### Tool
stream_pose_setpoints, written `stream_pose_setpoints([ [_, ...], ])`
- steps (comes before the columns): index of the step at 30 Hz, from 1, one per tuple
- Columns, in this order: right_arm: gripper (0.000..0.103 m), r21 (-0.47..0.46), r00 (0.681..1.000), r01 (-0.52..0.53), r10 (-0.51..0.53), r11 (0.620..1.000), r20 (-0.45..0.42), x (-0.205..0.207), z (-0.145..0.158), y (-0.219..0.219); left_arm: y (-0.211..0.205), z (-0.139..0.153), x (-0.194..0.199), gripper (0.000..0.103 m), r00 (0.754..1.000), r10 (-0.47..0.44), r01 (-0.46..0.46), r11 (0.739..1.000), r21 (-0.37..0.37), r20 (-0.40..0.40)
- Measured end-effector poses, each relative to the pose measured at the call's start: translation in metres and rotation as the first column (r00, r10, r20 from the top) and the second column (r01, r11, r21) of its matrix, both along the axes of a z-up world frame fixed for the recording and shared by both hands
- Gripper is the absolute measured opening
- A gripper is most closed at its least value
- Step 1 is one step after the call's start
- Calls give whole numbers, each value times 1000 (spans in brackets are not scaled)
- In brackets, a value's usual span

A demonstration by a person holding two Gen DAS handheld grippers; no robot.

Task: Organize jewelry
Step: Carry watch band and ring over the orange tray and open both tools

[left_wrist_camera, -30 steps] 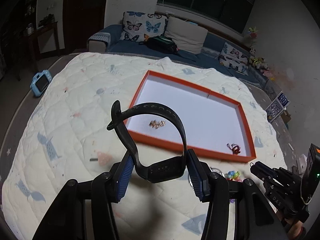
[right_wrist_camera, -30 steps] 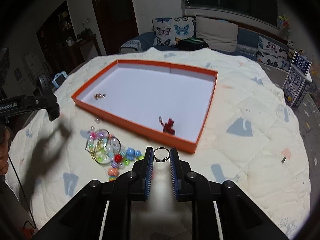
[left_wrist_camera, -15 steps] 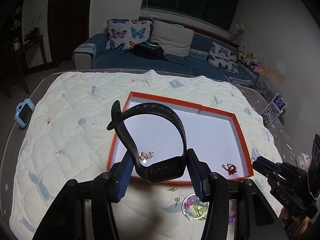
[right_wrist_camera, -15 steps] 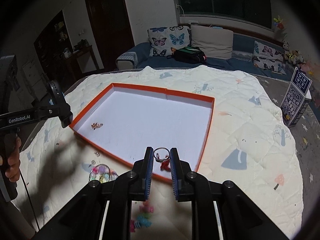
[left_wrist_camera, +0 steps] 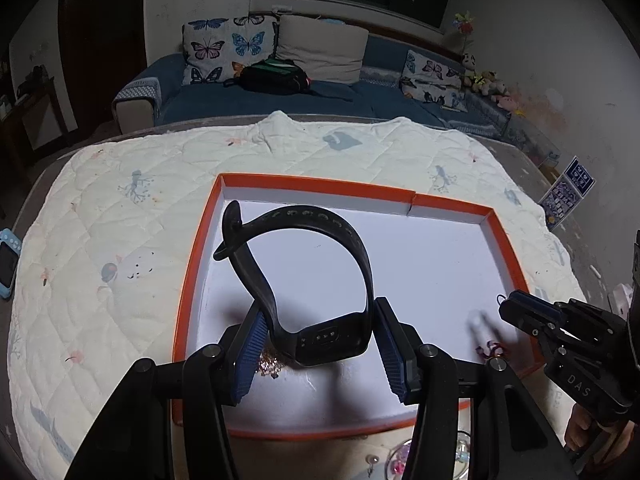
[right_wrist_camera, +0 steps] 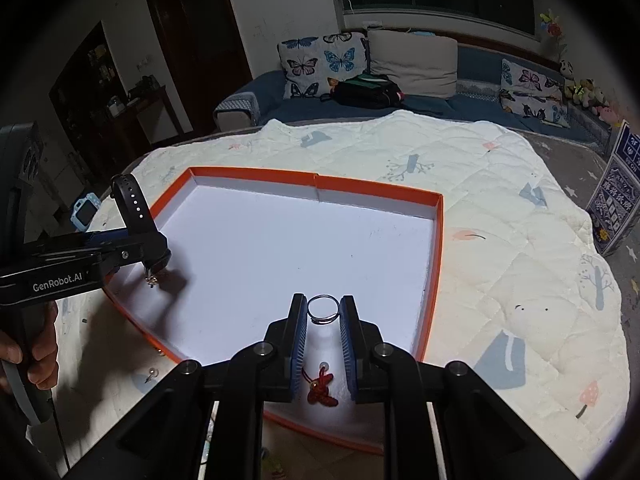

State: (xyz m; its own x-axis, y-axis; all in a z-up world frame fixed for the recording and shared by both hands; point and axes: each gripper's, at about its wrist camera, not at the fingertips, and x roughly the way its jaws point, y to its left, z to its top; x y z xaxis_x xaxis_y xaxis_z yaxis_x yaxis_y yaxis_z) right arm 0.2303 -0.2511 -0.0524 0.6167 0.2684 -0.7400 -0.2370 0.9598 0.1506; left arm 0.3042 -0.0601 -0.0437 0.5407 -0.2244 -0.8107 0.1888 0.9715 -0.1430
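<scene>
My left gripper (left_wrist_camera: pixel 318 334) is shut on a black smart band (left_wrist_camera: pixel 332 338), held above the near left part of the orange-rimmed white tray (left_wrist_camera: pixel 316 186). A gold trinket (left_wrist_camera: pixel 270 364) lies in the tray under it. My right gripper (right_wrist_camera: pixel 323 310) is shut on a thin silver ring (right_wrist_camera: pixel 323 309), above the tray's (right_wrist_camera: pixel 438 264) near right part. A red knot charm (right_wrist_camera: pixel 320 388) lies in the tray below the right fingers. The left gripper with the band (right_wrist_camera: pixel 134 208) shows at the left of the right wrist view.
The tray lies on a white quilt (left_wrist_camera: pixel 100 264) over a table. Loose beads and a small earring (left_wrist_camera: pixel 374 460) lie on the quilt by the tray's near edge. A blue toy camera (left_wrist_camera: pixel 6 258) sits at the far left. A sofa (left_wrist_camera: pixel 320 92) stands behind.
Both grippers have moved forward over the tray, each keeping its hold. The bead pile has slipped out of view below.
</scene>
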Motion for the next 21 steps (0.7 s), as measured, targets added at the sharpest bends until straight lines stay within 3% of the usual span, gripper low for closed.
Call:
stream_pose_setpoints([
  [7, 19, -11, 1000, 3, -4, 1000, -30, 4, -10, 1, -4, -15, 12, 60, 1000, -8, 9, 999, 32, -13],
  [17, 20, -1, 998, 20, -20, 1000, -52, 10, -12, -3, -10, -15, 15, 69, 1000, -8, 8, 999, 39, -2],
  [21, 29, -7, 999, 27, -27, 1000, -47, 9, -11, -4, -13, -8, 11, 71, 1000, -22, 21, 998, 55, 19],
])
